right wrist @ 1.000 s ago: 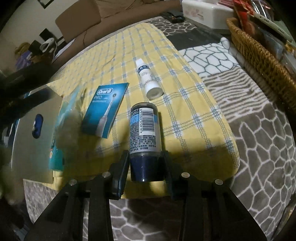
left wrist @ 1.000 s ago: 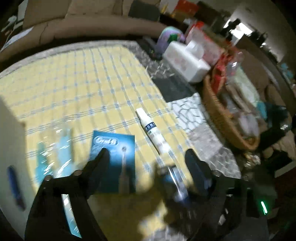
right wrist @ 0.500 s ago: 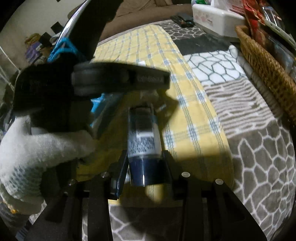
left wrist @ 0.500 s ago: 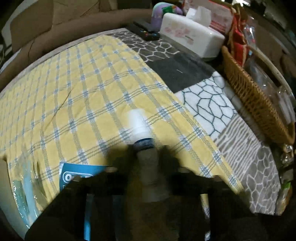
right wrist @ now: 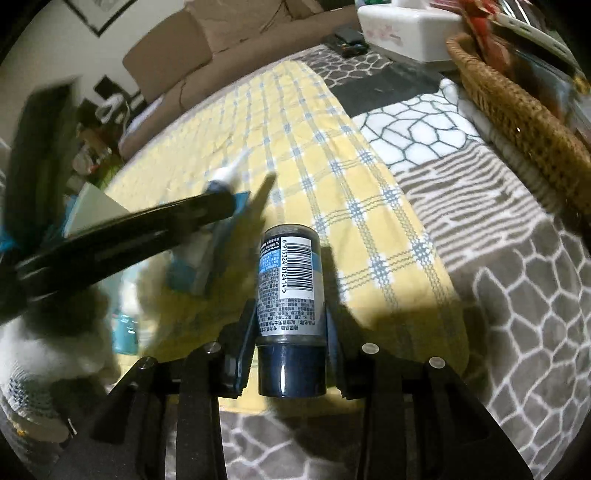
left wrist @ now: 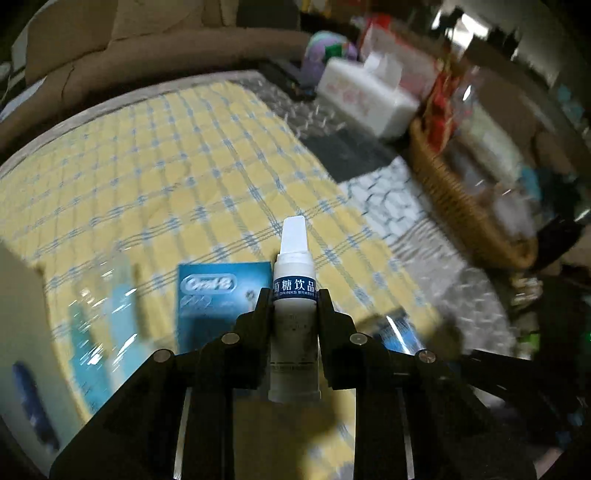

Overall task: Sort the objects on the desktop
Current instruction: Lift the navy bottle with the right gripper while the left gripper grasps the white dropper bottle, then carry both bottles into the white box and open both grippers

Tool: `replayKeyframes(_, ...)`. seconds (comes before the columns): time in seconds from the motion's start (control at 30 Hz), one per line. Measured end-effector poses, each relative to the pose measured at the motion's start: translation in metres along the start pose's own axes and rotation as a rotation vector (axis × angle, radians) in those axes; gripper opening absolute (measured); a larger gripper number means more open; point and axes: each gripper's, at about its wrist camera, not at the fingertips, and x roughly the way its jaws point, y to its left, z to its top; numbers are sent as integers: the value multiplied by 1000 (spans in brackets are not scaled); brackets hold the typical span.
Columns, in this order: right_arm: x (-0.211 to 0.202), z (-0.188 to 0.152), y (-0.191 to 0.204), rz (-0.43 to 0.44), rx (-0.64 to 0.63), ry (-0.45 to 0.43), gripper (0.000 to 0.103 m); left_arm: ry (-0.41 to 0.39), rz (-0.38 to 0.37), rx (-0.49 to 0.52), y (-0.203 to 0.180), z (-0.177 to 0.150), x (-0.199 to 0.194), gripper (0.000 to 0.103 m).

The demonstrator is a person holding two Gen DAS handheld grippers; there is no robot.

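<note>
A small white bottle [left wrist: 294, 266] with a blue label band sits upright between the fingers of my left gripper [left wrist: 294, 295], which is shut on it above the yellow plaid cloth [left wrist: 166, 166]. My right gripper [right wrist: 290, 314] is shut on a dark blue bottle [right wrist: 290, 280] with a barcode label, at the cloth's near edge. In the right wrist view the left gripper [right wrist: 221, 192] crosses the left side, blurred, with a white-gloved hand [right wrist: 55, 350] behind it. A blue Oral-B box [left wrist: 218, 295] and a clear toothbrush pack [left wrist: 103, 306] lie on the cloth.
A wicker basket [right wrist: 517, 107] full of packets stands at the right, with a white tissue box [right wrist: 402, 26] behind it. A pale box [left wrist: 22, 332] stands at the cloth's left end. A grey patterned blanket [right wrist: 480, 258] lies under the cloth, and a brown sofa [right wrist: 177, 62] behind.
My left gripper came down over the white bottle, shut on it and lifted it off the cloth. The right gripper has kept its hold on the dark blue bottle in place.
</note>
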Motion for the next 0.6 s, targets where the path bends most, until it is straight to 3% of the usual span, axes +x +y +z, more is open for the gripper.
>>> replayKeyframes(0.17,-22,3,25,112,52,-37,35,-114,-95,-50,35,-21,-95,21)
replayKeyframes(0.33,-32,11,84,222,25,-70,36,-163,-65,-99,89,-55,-164,21)
replayKeyframes(0.6,-11,-11,225,385,-84,9,36,-144,18,-195,162,-111,-194,21)
